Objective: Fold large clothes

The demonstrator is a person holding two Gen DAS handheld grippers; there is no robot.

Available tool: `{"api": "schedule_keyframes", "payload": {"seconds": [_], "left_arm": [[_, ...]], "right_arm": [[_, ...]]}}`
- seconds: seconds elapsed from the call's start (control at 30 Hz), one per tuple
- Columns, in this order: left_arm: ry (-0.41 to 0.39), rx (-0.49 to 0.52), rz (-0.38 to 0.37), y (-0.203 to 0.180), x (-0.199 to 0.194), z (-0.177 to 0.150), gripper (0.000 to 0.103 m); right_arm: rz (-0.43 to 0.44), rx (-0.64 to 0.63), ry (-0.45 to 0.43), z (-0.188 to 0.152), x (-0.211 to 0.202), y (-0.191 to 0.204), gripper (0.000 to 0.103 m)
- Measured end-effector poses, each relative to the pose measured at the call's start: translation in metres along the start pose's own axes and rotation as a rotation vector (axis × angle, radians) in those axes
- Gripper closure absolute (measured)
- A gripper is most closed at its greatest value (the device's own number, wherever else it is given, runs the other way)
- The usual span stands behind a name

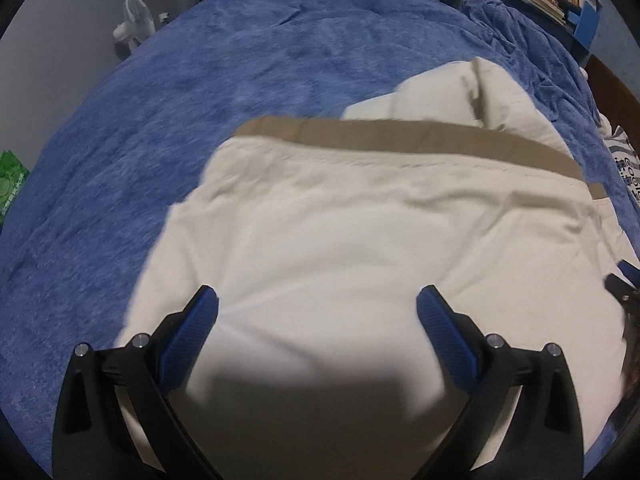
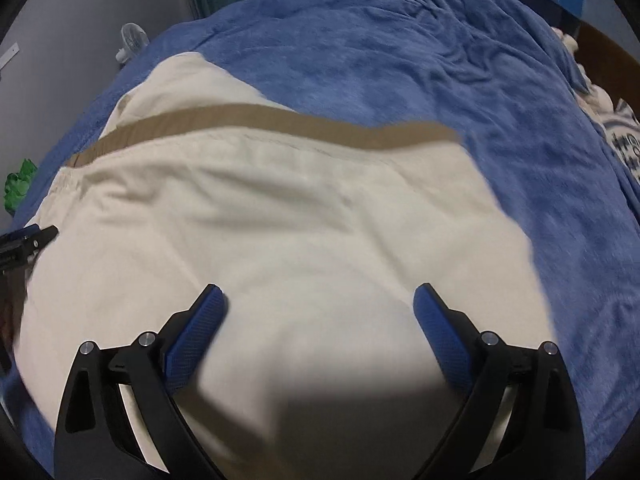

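Across the bed's blue blanket (image 1: 180, 128), toward its near edge, the cream garment (image 1: 360, 240) is lying with its tan band (image 2: 280, 120) doubled over, so one fold looks done and more folding seems left. Both the left tongs (image 1: 317, 304) and right tongs (image 2: 320, 304) are hovering wide open, gripping nothing.

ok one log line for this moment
left tool open | right tool open | both over cream garment | tan band far edge | blue blanket
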State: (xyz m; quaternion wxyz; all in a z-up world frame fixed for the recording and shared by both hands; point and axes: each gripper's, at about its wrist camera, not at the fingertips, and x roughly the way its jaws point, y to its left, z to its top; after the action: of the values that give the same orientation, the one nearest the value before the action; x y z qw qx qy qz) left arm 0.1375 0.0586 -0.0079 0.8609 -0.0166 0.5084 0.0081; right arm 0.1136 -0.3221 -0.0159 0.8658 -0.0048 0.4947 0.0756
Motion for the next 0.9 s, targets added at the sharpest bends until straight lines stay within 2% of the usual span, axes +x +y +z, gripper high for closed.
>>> {"api": "schedule_keyframes", "payload": {"seconds": [0.13, 0.2, 0.27, 0.37, 0.47, 0.6, 0.67, 0.7, 0.77, 0.8, 0.9], "left_arm": [[0.009, 0.005, 0.029, 0.029, -0.005, -0.012, 0.006], [0.021, -0.017, 0.051, 0.043, -0.007, -0.018, 0.006], [0.04, -0.079, 0.002, 0.06, -0.009, -0.022, 0.006], [0.037, -0.149, -0.019, 0.072, -0.024, -0.028, 0.009], [-0.042, -0.086, -0.064, 0.048, -0.058, -0.036, 0.009], [-0.133, 0.08, -0.127, -0.016, -0.097, -0.052, 0.009], [-0.121, 0.129, -0.175, -0.041, -0.098, -0.064, 0.009], [-0.104, 0.155, -0.192, -0.051, -0.094, -0.071, 0.009], [-0.067, 0.202, -0.16, -0.065, -0.08, -0.085, 0.009], [-0.032, 0.212, -0.152, -0.066, -0.07, -0.094, 0.008], [-0.034, 0.207, -0.166, -0.054, -0.067, -0.109, 0.007]], "right_arm": [[-0.03, 0.001, 0.018, -0.026, -0.021, -0.025, 0.011], [-0.007, 0.035, 0.029, -0.037, -0.027, -0.04, 0.012], [0.001, 0.045, 0.034, -0.042, -0.03, -0.046, 0.012], [-0.053, 0.044, -0.006, -0.043, -0.046, -0.038, 0.012], [-0.006, -0.036, -0.076, -0.042, -0.067, -0.009, 0.012], [0.09, -0.17, -0.135, -0.052, -0.084, 0.042, 0.012], [0.109, -0.222, -0.115, -0.063, -0.082, 0.058, 0.011], [0.086, -0.252, -0.085, -0.073, -0.076, 0.066, 0.012], [0.067, -0.266, -0.046, -0.083, -0.07, 0.069, 0.011], [0.057, -0.256, -0.022, -0.091, -0.066, 0.065, 0.011], [0.026, -0.216, -0.011, -0.105, -0.069, 0.048, 0.011]]}}
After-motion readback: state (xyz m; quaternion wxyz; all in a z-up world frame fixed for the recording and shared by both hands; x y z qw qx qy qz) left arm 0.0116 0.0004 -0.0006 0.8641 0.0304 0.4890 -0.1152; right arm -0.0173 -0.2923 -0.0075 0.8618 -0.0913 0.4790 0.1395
